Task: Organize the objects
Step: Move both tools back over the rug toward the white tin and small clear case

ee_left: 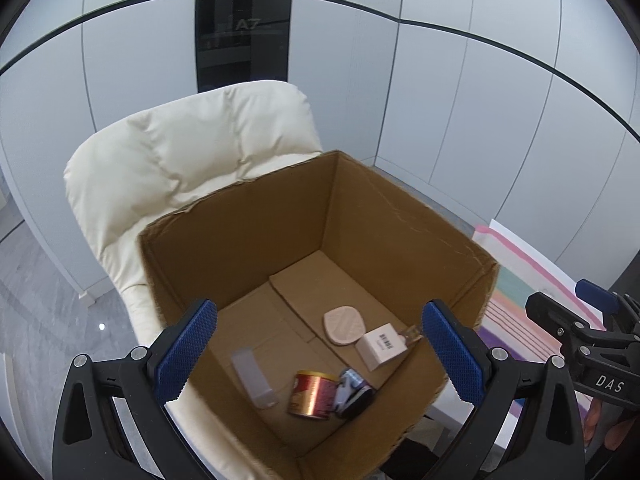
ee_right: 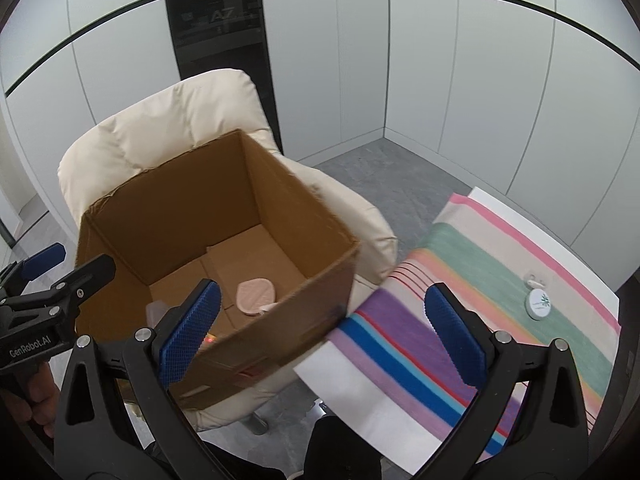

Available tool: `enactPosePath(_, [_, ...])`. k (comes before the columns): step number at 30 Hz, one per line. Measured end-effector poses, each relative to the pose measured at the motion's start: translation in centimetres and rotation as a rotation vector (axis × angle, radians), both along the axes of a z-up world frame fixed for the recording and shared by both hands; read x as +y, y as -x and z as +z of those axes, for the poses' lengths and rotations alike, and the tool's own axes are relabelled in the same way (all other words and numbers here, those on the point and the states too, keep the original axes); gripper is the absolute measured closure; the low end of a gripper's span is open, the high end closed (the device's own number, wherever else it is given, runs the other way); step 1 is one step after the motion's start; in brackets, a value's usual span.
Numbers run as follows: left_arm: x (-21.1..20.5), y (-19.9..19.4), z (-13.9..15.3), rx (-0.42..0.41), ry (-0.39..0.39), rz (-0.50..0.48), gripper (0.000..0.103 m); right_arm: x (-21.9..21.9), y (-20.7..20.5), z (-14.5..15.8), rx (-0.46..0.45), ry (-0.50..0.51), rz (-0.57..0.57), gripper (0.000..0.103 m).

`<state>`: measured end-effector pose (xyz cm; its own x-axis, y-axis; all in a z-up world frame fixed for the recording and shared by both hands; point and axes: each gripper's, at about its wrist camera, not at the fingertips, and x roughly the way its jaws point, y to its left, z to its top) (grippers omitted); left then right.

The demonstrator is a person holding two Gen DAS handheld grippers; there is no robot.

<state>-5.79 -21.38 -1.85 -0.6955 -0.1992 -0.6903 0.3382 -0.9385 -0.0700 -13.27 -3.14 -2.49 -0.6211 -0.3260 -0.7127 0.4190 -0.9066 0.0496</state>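
Round tin (ee_right: pixel 539 303) beyond open right gripper (ee_right: pixel 320 334).

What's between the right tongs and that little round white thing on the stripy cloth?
Nothing but bare striped cloth. In the right wrist view, the open right tongs hang empty, and only cloth stripes lie between them and the round white tin.

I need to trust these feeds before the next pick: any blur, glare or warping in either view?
Left wrist view: sharp in the box; the can shows a bright sheen; wall lines bow with the fisheye. Right wrist view: the box's near wall and the striped cloth are smeared with blur; the round tin farther back reads clearly; corners go dark in both.
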Motion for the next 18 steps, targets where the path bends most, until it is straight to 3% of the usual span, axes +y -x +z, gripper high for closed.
enactPosePath(18, [6.3,3.4,-0.3,-0.007,0.0,-0.111,0.0,7.1,1.0,-0.4,-0.017,-0.005,-0.11,0.0])
